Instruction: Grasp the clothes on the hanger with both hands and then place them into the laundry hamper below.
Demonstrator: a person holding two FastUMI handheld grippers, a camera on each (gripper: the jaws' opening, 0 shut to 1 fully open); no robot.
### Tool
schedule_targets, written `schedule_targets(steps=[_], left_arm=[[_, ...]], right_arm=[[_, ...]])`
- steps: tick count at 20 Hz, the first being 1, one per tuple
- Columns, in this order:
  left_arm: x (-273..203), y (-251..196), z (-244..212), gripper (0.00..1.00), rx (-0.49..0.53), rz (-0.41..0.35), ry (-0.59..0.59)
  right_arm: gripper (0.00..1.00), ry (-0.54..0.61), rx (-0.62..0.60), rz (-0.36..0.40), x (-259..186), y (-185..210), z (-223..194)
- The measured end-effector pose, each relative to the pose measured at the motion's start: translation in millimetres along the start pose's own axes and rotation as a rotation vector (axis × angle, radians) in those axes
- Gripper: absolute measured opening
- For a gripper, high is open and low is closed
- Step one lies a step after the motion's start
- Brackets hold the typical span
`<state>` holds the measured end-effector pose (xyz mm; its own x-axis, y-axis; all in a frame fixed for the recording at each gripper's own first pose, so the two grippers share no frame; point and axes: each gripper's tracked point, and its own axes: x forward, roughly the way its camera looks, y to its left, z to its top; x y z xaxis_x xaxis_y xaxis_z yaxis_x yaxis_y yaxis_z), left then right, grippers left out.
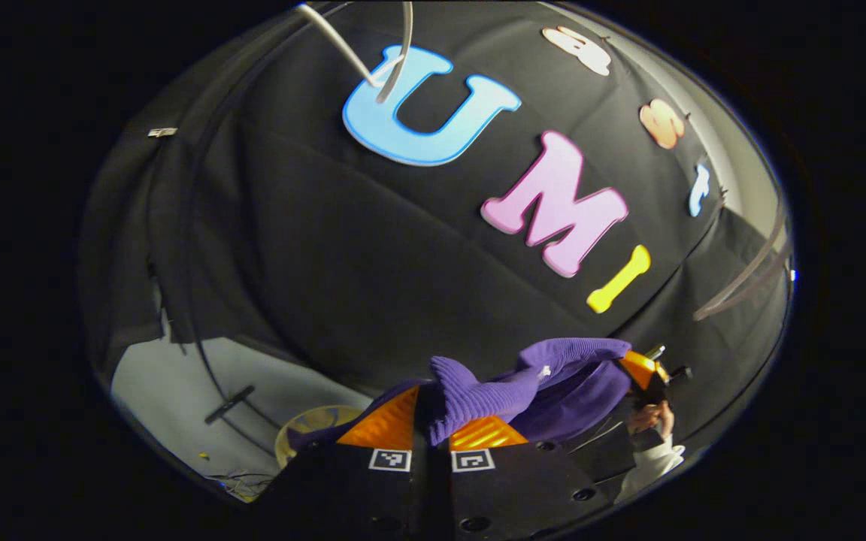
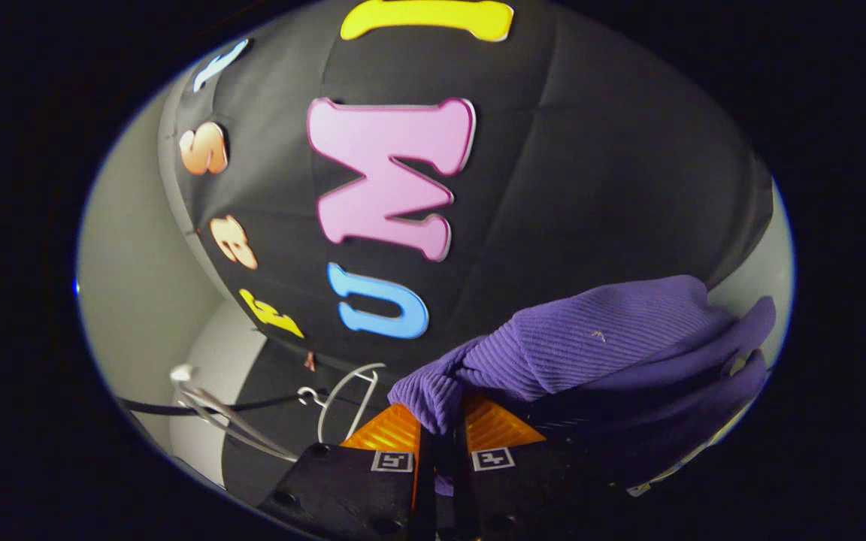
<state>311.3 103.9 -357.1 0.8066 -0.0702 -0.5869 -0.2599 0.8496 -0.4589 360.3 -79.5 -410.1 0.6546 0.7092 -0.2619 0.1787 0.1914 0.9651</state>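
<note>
Both tools pinch the purple ribbed knit garment (image 1: 478, 394): left tool (image 1: 433, 428), right tool (image 2: 442, 430), white wire hangers (image 2: 343, 402) nearby.

The left gripper (image 1: 433, 436) has both fingers pinched on purple cloth (image 1: 478, 394). The right gripper (image 2: 442, 436) is pinched on it likewise. Farther off, a hand (image 1: 651, 417) holds the right gripper's handle.

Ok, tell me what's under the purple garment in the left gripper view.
Below the purple garment, the left gripper pinches a fold of it. Lower left, a pale yellow round rim shows on the light floor, perhaps the hamper. The cloth covers the rest of it.
</note>
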Motion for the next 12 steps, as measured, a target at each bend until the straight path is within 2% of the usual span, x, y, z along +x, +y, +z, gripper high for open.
schedule_targets(steps=[4,5,7,9,12], left_arm=[[13.9,6.3,-50.1,0.05,-0.093,0.066,0.075],[18.9,3.2,-60.7,0.05,-0.092,0.075,0.094],[30.9,-6.2,-72.9,0.05,-0.075,0.081,0.114],[35.1,-19.1,-75.8,0.05,-0.077,0.056,0.124],[43.3,-27.1,-95.2,0.05,-0.016,0.082,0.163]], right_arm=[[0.14,0.122,-0.062,-0.149,27.6,-43.0,-89.0],[0.14,0.166,-0.068,-0.166,31.6,-50.2,-108.2],[0.14,0.236,-0.029,-0.143,37.9,-44.3,-142.9],[0.14,0.263,-0.041,-0.125,40.4,-39.1,-167.8],[0.15,0.235,-0.137,-0.223,42.9,-69.5,-171.3]])
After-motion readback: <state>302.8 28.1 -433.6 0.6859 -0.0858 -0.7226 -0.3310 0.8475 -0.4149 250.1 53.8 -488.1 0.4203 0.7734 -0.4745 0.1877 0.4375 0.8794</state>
